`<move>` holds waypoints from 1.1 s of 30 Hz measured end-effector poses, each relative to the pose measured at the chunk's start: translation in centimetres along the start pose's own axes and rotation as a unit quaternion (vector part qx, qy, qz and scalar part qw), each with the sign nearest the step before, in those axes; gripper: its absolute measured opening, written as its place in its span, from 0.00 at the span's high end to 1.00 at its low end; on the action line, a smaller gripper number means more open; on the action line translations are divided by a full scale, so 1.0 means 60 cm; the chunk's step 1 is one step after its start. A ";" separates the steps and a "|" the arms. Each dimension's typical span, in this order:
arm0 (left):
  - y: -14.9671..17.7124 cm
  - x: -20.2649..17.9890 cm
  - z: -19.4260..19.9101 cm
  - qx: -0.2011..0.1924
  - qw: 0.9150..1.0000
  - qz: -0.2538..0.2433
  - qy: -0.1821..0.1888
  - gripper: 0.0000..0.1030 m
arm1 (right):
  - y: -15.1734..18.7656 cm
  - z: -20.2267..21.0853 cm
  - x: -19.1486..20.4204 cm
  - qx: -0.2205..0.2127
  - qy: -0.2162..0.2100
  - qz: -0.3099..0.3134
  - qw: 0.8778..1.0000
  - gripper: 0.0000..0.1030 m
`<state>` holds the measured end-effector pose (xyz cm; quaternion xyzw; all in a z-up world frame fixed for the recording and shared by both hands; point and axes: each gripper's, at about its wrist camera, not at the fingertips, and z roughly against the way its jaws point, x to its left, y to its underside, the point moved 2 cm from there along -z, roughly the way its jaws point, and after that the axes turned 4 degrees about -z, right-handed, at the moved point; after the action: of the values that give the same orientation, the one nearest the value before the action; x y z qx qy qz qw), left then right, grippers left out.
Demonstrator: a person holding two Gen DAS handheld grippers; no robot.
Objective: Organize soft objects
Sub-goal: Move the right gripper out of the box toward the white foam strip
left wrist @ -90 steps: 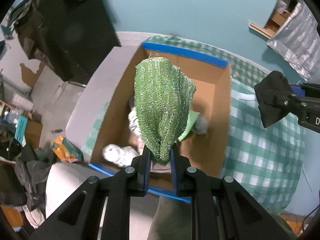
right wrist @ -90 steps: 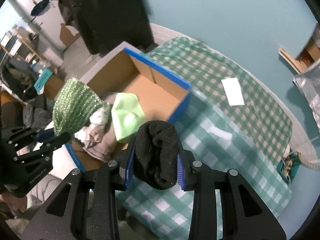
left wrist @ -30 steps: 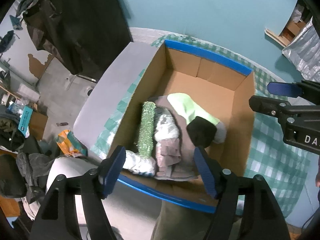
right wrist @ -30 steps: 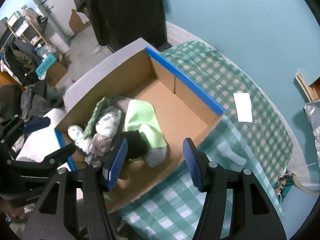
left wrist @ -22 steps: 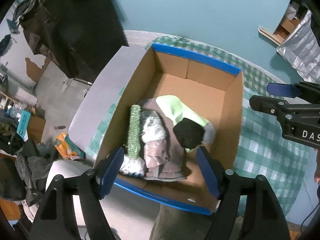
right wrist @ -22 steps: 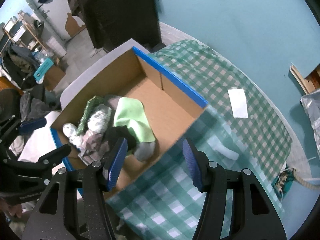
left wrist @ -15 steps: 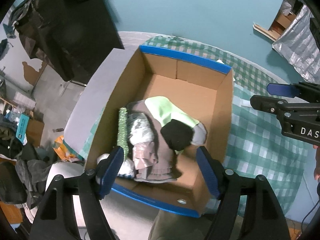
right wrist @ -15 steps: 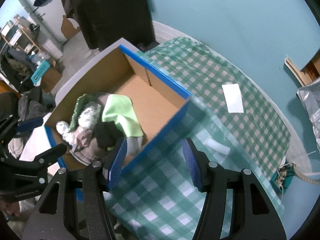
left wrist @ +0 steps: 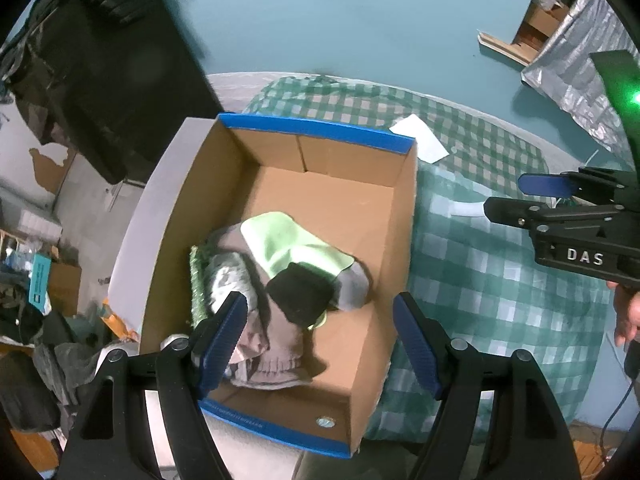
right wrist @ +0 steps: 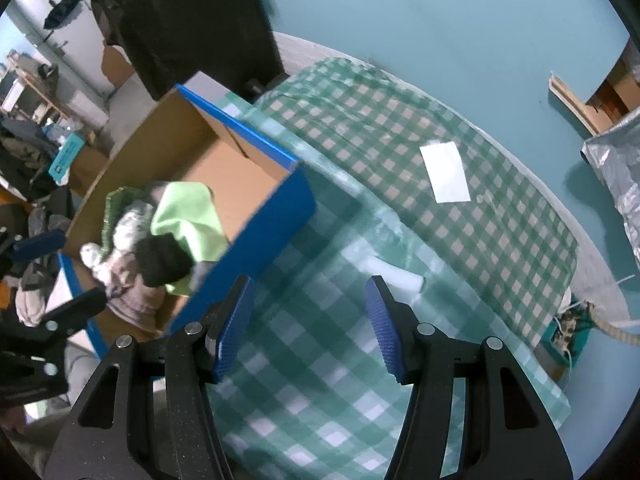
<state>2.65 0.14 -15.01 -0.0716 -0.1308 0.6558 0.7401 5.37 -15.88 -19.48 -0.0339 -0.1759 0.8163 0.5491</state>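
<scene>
A cardboard box with blue rims (left wrist: 400, 216) (right wrist: 276, 216) stands on a green checked cloth (left wrist: 488, 280) (right wrist: 400, 216). Inside lie a black sock (left wrist: 300, 296) (right wrist: 162, 258), a light green cloth (left wrist: 280, 244) (right wrist: 188, 216), a sparkly green cloth (left wrist: 196, 280) by the left wall, and grey and white soft items (left wrist: 272, 344). My left gripper (left wrist: 320, 340) is open and empty above the box's near end. My right gripper (right wrist: 308, 320) is open and empty over the cloth, right of the box; it also shows in the left wrist view (left wrist: 532, 196).
A white paper slip (right wrist: 446, 172) (left wrist: 420, 140) lies on the cloth beyond the box. A white roll-like item (right wrist: 396, 272) lies on the cloth near the right gripper. A dark garment (left wrist: 100, 60) hangs at the left. Clutter covers the floor at the left (left wrist: 36, 280).
Three seconds ago the left gripper held the sparkly green cloth and the right held the black sock; both now lie in the box. Both grippers opened, and the right has moved rightward over the cloth.
</scene>
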 end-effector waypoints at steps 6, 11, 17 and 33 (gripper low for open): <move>-0.018 -0.013 -0.013 0.002 1.000 -0.012 -0.003 0.26 | 0.002 -0.039 -0.042 0.016 0.006 0.011 1.000 0.44; -0.032 -0.015 -0.026 0.006 1.000 -0.012 -0.003 0.26 | 0.000 -0.078 -0.064 0.032 0.014 0.036 0.999 0.44; -0.040 -0.016 -0.042 0.016 1.000 -0.007 0.001 0.26 | -0.003 -0.130 -0.066 0.049 0.014 0.087 0.995 0.44; -0.035 -0.005 -0.062 0.031 0.999 0.016 0.009 0.43 | 0.004 -0.235 -0.077 0.103 0.047 0.151 0.982 0.44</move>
<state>5.69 -0.17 -18.03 -0.0566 -0.1030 0.6704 0.7327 10.47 -16.61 -33.40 -0.0418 -0.0577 0.9009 0.4281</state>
